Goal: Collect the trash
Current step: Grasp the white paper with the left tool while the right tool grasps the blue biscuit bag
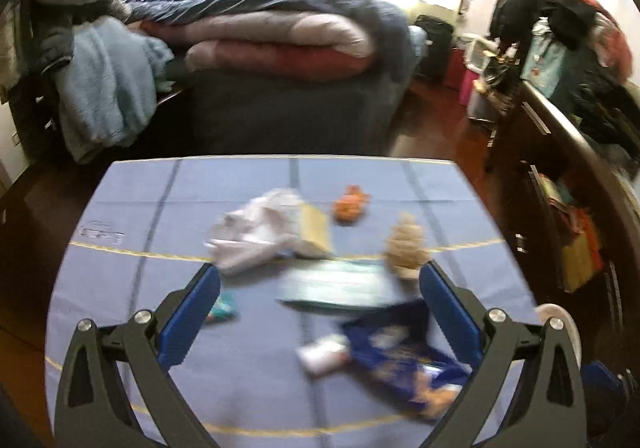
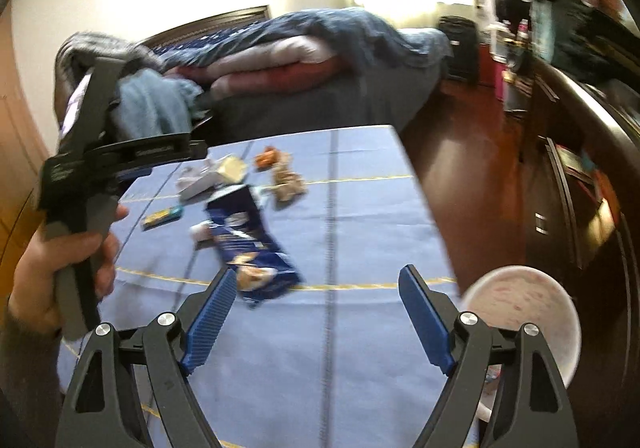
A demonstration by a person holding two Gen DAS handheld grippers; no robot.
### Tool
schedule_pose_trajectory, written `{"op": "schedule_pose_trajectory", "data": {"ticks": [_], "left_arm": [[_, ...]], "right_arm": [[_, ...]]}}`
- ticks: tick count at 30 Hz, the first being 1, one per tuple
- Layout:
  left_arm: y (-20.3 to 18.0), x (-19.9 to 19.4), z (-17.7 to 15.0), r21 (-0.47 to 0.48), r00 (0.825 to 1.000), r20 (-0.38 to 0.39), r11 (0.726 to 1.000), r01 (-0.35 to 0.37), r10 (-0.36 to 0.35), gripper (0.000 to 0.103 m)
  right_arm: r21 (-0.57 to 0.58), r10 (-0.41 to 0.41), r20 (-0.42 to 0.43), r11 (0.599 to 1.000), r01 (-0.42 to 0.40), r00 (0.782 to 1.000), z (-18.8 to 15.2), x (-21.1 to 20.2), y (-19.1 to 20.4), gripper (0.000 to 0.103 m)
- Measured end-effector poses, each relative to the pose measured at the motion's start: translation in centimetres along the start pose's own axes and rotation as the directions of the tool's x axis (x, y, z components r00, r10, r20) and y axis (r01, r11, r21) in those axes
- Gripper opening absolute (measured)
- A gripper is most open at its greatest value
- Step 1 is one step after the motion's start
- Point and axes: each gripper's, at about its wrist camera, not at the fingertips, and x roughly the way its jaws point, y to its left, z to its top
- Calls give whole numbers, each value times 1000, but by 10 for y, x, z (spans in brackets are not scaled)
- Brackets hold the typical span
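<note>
at the bottom of both wrist views the blue-padded fingers stand spread with nothing between them: the left gripper (image 1: 320,288) is wide apart over the litter, and the right gripper (image 2: 316,292) is spread too, touching nothing.

the trash lies on a blue cloth-covered table (image 1: 140,208). in the left wrist view a dark blue snack bag (image 1: 400,348) sits at lower right of centre, just inside the right finger, with a small white scrap (image 1: 324,354) beside it. above that lies a pale teal flat piece (image 1: 336,284), then a crumpled white wrapper (image 1: 256,232) with a tan card (image 1: 316,228) against it, an orange crumple (image 1: 350,204) further up, a brownish wad (image 1: 406,244) at right, and a small teal packet (image 1: 222,310) by the left finger.

the next step looks like choosing 1 piece to grasp. both views are blurred, so it would be wise to steady the hand first, then come down with the pads on either side of the snack bag's narrow width and close only once it is squarely between them.

in the right wrist view a white bin (image 2: 520,320) stands at lower right, just off the table edge, the likely drop point. the person's hand (image 2: 60,248) holding the other gripper fills the left side and could cross the path. the pieces lie close together, so a wide grab may drag neighbours. a bed (image 1: 280,48) with heaped bedding stands behind.
</note>
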Motion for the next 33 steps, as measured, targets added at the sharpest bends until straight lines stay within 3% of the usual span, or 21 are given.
{"op": "schedule_pose_trajectory", "data": {"ticks": [9, 19, 20, 23, 24, 27, 33], "left_arm": [[47, 69, 11, 95, 993, -99, 994, -48, 57, 100], [46, 114, 25, 172, 994, -112, 985, 29, -10, 99], [44, 115, 26, 178, 994, -110, 983, 35, -15, 95], [37, 119, 27, 199, 993, -117, 979, 51, -28, 67], [36, 119, 27, 203, 993, -116, 978, 52, -29, 63], [33, 115, 26, 208, 994, -100, 976, 64, -44, 55], [38, 99, 24, 200, 997, -59, 978, 63, -52, 52]], "right_arm": [[-60, 37, -32, 997, -39, 999, 13, 35, 39, 83], [-57, 23, -58, 998, -27, 998, 23, 65, 45, 83], [-59, 22, -62, 998, -25, 998, 23, 68, 46, 83], [-67, 16, -65, 998, -21, 998, 25, 75, 48, 83], [-71, 14, -71, 997, -19, 997, 26, 79, 49, 83], [-82, 11, -89, 996, -18, 996, 27, 92, 53, 82], [-107, 26, -139, 993, -41, 990, 26, 117, 62, 81]]}}
